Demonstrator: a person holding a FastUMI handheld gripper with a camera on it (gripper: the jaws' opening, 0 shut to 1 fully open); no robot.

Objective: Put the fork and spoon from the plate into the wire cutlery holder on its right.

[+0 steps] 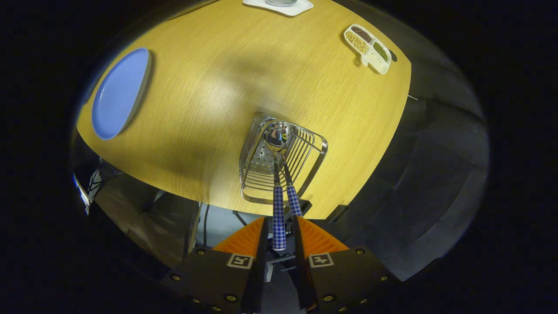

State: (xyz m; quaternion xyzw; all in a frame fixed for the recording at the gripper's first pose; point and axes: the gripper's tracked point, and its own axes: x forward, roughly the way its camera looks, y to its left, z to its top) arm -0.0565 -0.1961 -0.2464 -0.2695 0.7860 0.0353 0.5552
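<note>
Spoon going into the holder, fork beside it

Your spoon (278,213) hangs bowl-down inside the holder (279,159), its handle clamped between the tongs (279,233); the fork (291,192) leans just beside it, already in. Let go crooked and the spoon could tip over the wire rim onto the desk (209,96). The plate (118,93) sits bare, well apart.

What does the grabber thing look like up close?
The gripper has two wedge-shaped fingers with ridged inner faces. Each sits on a dark, boxy block studded with small brass-coloured screws, and each block carries a little square black-and-white marker tag near the finger's base.
</note>
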